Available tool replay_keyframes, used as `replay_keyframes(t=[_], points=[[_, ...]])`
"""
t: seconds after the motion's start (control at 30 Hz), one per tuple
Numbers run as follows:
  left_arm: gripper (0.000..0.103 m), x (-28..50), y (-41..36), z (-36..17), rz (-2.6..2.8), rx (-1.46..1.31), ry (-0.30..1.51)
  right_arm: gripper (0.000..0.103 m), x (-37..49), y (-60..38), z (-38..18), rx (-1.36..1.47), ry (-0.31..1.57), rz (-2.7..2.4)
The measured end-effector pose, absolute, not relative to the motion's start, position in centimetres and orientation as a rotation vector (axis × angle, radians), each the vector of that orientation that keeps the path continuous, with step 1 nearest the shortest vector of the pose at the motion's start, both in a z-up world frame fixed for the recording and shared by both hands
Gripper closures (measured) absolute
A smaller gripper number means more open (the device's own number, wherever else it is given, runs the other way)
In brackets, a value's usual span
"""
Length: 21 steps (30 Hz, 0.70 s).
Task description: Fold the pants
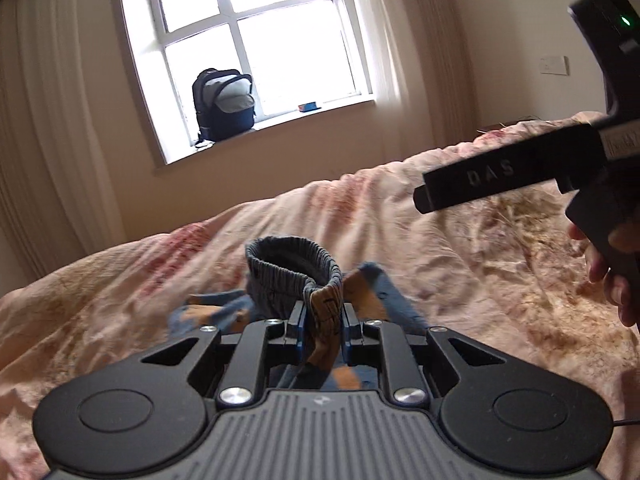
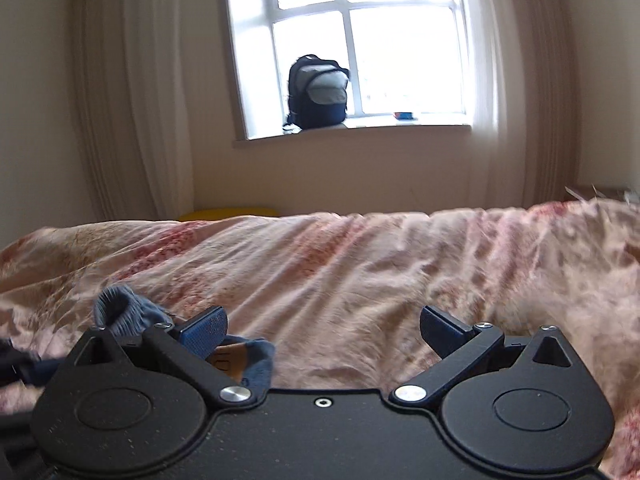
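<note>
Bed with rumpled pink floral cover, blue-and-orange pants apparently lying partly on it

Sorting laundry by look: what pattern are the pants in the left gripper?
Blue with orange-brown patches and a grey-blue ribbed elastic waistband; clearest in the left wrist view.

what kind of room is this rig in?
Most likely a bedroom: a bed under a rumpled pink floral duvet, long cream curtains beside the white-framed window, a dark blue and grey backpack on its sill.
</note>
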State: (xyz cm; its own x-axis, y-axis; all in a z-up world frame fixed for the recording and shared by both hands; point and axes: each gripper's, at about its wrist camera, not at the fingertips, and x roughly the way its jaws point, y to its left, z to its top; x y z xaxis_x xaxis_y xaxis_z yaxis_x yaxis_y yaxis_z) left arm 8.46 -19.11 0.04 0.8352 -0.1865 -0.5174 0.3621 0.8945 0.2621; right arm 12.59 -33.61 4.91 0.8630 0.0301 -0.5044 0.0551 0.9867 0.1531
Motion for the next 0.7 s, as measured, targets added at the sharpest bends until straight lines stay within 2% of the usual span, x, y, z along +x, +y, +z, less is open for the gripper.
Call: replay_keyframes(t=[0.3,0.53,0.57,0.6,0.63,0.7], points=[[0.084,8.8,-21.8,-2.3,-0.362,0.444,0.543,0.001,13.4,-35.5,3.8,0.28,0.597,-0.029],[0.082,8.4,-23.0,-4.7,-0.373,0.473,0.561,0.001,13.7,-34.8,3.4,0.24,0.623,-0.012],[0.074,8.3,-23.0,-4.8,-0.389,0.474,0.571,0.001,13.8,-34.8,3.2,0.239,0.627,-0.012],[0.062,8.3,-23.0,-4.8,-0.414,0.476,0.588,0.001,13.8,-34.8,3.1,0.237,0.631,-0.012],[0.056,8.1,-22.9,-4.8,-0.438,0.472,0.592,0.001,13.9,-34.7,2.9,0.234,0.637,-0.012],[0.038,7.4,-22.3,-4.3,-0.483,0.447,0.589,0.001,14.1,-34.5,2.5,0.225,0.648,-0.01]])
